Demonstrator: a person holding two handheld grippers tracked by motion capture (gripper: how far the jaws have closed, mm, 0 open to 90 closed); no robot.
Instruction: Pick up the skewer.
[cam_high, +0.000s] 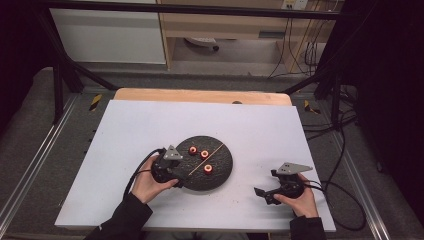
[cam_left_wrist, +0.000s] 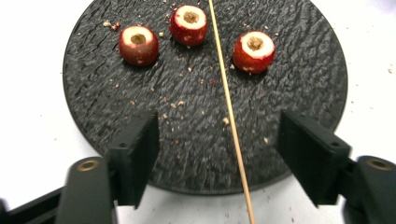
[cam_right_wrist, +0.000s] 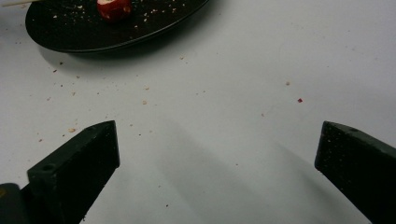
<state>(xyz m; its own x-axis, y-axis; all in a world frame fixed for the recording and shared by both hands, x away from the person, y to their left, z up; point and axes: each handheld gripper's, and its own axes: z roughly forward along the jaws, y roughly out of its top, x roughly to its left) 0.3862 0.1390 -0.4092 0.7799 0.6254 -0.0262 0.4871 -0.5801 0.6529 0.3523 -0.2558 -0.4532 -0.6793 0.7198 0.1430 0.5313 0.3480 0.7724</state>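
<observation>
While the left claw (cam_left_wrist: 217, 154) is hovering over the near edge of the black plate (cam_left_wrist: 93, 93), its jaws are standing apart on either side of the wooden skewer (cam_left_wrist: 231, 116), not touching it. This skewer is lying across the plate, running from near to far, with two cored red fruits (cam_left_wrist: 138, 45) sitting left of it and one (cam_left_wrist: 253, 51) right. On the white tabletop (cam_right_wrist: 233, 93), right of the plate, the right claw (cam_right_wrist: 217, 158) is resting with jaws wide apart, holding nothing.

no text, label, brand or number can be read anywhere. the plate (cam_left_wrist: 93, 93) and the table (cam_high: 150, 125) bear no readable marks.
</observation>
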